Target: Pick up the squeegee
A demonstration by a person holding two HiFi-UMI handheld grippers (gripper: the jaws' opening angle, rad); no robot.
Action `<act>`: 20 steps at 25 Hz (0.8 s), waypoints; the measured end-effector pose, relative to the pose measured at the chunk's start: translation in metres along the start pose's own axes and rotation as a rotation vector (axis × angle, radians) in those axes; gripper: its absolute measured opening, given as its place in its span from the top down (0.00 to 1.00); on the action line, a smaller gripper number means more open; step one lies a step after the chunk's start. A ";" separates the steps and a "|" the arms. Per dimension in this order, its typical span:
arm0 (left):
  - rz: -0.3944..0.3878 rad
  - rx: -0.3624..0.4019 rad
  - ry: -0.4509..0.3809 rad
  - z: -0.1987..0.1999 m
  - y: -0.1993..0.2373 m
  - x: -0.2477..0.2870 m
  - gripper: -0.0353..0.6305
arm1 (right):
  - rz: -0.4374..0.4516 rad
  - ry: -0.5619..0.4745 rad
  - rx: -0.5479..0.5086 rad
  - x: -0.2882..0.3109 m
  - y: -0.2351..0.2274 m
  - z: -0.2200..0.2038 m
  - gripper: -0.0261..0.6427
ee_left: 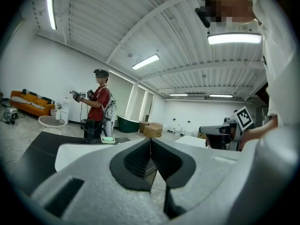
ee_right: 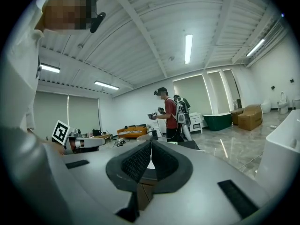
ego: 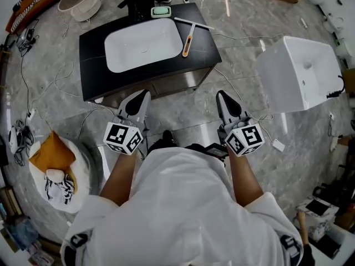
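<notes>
The squeegee (ego: 188, 36), a white blade with an orange handle, lies on the black vanity top (ego: 94, 43), just right of the white basin (ego: 141, 44). My left gripper (ego: 146, 93) and right gripper (ego: 221, 95) are side by side in front of the vanity, short of its front edge, both pointing toward it. Both are shut with nothing between the pads, as the left gripper view (ee_left: 150, 140) and the right gripper view (ee_right: 151, 142) show. The squeegee is apart from both grippers and does not show in either gripper view.
A green soap dish (ego: 161, 11) sits at the vanity's back edge. A large white fixture (ego: 299, 71) stands to the right. Cables trail over the marble floor (ego: 61, 101). A white cushion with an orange cloth (ego: 52, 154) lies left. Another person in red (ee_left: 100, 104) stands beyond the vanity.
</notes>
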State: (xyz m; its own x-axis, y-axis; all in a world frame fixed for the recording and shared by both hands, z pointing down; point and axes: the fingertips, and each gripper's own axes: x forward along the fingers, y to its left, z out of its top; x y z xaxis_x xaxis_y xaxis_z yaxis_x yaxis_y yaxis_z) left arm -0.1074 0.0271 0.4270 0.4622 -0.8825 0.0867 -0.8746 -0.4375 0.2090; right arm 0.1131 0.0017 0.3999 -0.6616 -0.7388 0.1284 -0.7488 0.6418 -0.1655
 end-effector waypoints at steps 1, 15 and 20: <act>-0.005 -0.002 -0.002 0.002 0.006 0.007 0.92 | -0.005 0.003 0.005 0.007 -0.004 0.000 0.94; 0.010 -0.001 0.019 0.025 0.087 0.120 0.92 | 0.047 0.034 0.054 0.153 -0.080 -0.005 0.94; 0.064 -0.008 0.039 0.037 0.112 0.170 0.92 | 0.115 0.046 0.051 0.214 -0.119 0.017 0.94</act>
State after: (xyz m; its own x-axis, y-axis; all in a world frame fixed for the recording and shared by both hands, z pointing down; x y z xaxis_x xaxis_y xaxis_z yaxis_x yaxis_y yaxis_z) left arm -0.1321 -0.1787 0.4294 0.4109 -0.9012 0.1380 -0.9015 -0.3790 0.2091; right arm 0.0616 -0.2360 0.4304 -0.7450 -0.6499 0.1504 -0.6657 0.7097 -0.2307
